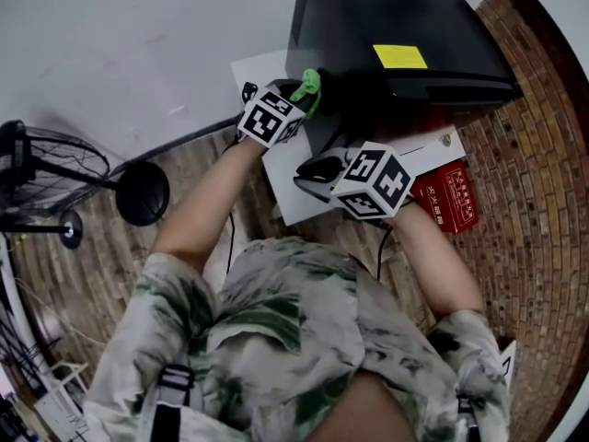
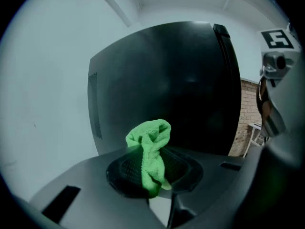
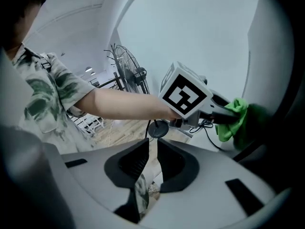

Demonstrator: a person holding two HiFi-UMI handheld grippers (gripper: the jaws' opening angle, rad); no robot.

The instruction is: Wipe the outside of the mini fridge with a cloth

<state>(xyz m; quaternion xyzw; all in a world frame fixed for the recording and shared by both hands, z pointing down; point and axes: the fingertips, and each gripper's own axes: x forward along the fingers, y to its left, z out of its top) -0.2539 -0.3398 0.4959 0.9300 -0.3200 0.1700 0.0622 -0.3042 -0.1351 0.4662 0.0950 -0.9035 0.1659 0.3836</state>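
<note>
Black floor fan [image 1: 143,192], red box [image 1: 448,196]

The person wears a short-sleeved shirt [image 1: 276,330], pale with blotchy dark-green marbling, and dark straps [image 1: 170,408] with pale buckles sit at both shoulders. The left gripper [image 1: 304,92] and the right gripper [image 3: 149,159] have smooth grey moulded shells, black ribbed fingers [image 3: 132,159] and a white cube [image 1: 371,181] printed with black square markers. A thin black cable [image 1: 380,247] trails from each.
</note>
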